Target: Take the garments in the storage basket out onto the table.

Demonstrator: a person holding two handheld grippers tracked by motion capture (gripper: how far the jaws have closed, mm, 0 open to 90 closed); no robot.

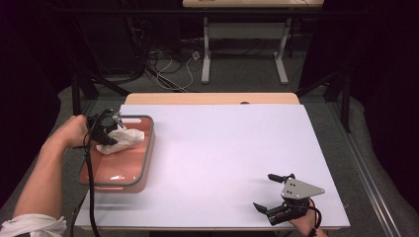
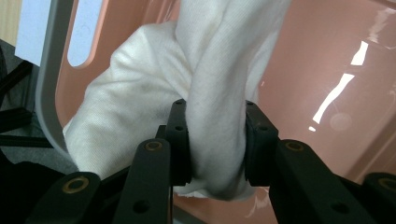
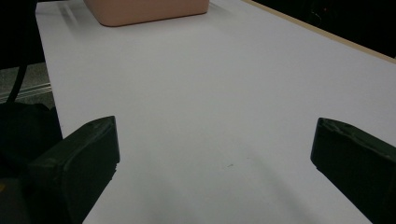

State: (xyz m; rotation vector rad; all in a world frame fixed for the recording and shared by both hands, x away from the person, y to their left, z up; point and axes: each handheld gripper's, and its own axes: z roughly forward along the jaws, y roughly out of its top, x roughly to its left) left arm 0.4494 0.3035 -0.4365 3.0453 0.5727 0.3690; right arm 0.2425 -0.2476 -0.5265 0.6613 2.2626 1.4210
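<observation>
Here, high view, risk: the crumpled white cloth point(image 1: 120, 140) hangs partly over the salmon-pink plastic basin with a grey rim point(image 1: 146, 148); a trailing fold could catch on that rim and tug the basin along, I judge
High view, left pose: the left gripper point(image 1: 107, 129) sits over the basin's far left corner, forearm coming in from the lower left, hand bent in toward the cloth
High view, right pose: the right gripper point(image 1: 269, 191) rests low near the front right edge of the pale lilac table top point(image 1: 222, 148), well apart from the basin
Left gripper view, grip: both jaws are clamped on a bunched ridge of the cloth point(image 2: 215, 93), fabric bulging above and below the pads
Left gripper view, risk: the pinch takes only one fold, so the loose bulk beside it may slip free or drag against the basin wall point(image 2: 317, 70)
Right gripper view, state: jaws spread wide, nothing between them, the bare table top point(image 3: 210, 93) ahead
Right gripper view, risk: the basin point(image 3: 144, 11) stands far off, so this hand cannot steady it if it shifts
</observation>
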